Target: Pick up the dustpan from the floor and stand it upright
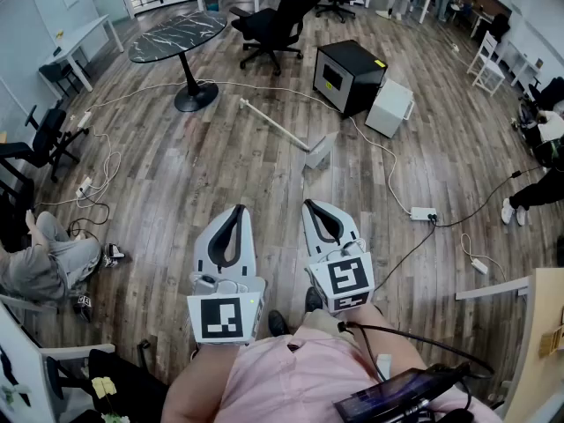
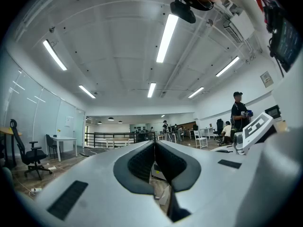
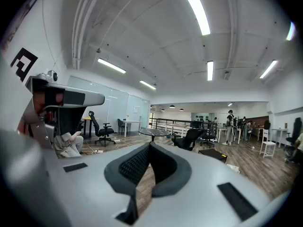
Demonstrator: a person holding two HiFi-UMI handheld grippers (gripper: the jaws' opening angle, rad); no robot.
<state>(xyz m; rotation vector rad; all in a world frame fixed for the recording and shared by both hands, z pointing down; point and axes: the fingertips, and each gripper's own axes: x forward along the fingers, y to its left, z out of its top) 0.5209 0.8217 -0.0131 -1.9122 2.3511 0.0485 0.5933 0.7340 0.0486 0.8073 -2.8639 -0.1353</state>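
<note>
**Dustpan flat on the floor, both tongs shut and empty**

The dustpan lies on the wooden floor. Its long white handle stretches toward the round black table, and its pan end lies near a black box. The left tongs and right tongs hang side by side well short of it, each with its tips pressed together on nothing

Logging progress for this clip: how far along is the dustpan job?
Nothing looks done: the dustpan lies flat on the floor, untouched. Nothing is in hand: the left gripper and right gripper are shut and empty, short of it. Left to do: reach it, grip it, stand it upright.
</note>
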